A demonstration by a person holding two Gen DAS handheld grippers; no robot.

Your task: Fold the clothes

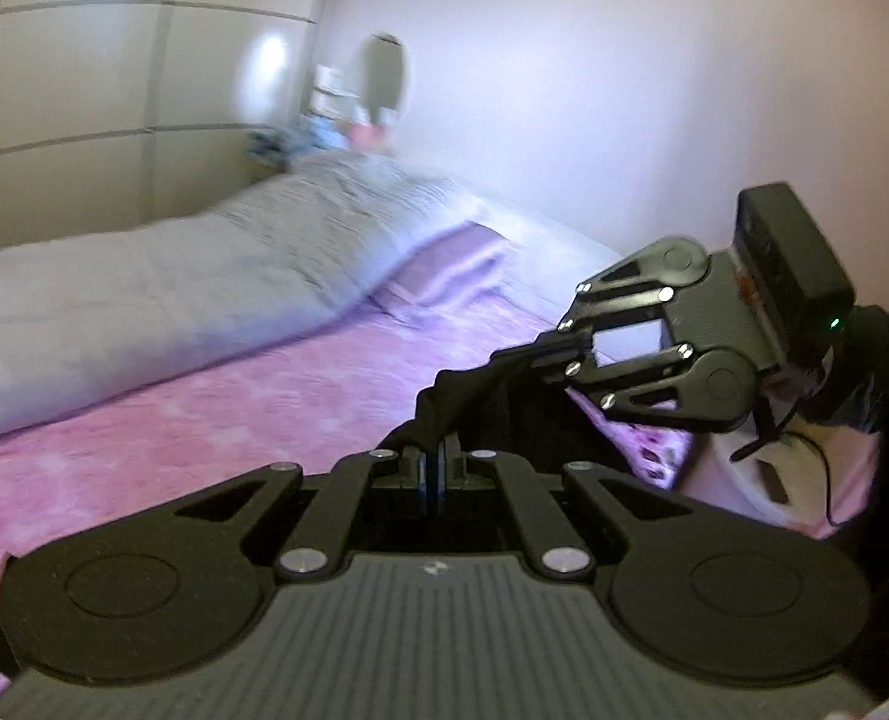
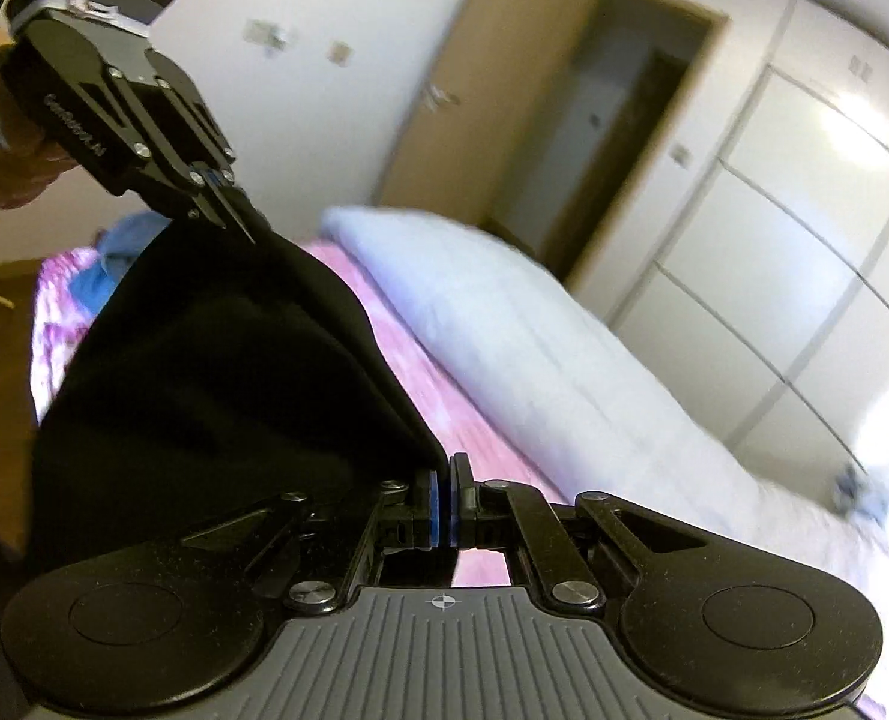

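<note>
A black garment [image 2: 216, 360] hangs stretched in the air between both grippers, above a pink bedspread [image 1: 216, 408]. My left gripper [image 1: 433, 462] is shut on one edge of the black garment [image 1: 456, 396]. In the left wrist view the right gripper [image 1: 549, 354] comes in from the right, shut on the same cloth. My right gripper [image 2: 444, 498] pinches the garment's near corner between its blue pads. In the right wrist view the left gripper [image 2: 228, 210] holds the far corner at the upper left. The garment's lower part is hidden behind the gripper bodies.
A grey duvet [image 1: 144, 288] lies rolled along the far side of the bed, with a lilac pillow [image 1: 450, 270] beside it. White wardrobe doors [image 2: 804, 228] and a wooden door [image 2: 492, 90] stand beyond. Blue clothes [image 2: 114, 258] lie at the bed's end.
</note>
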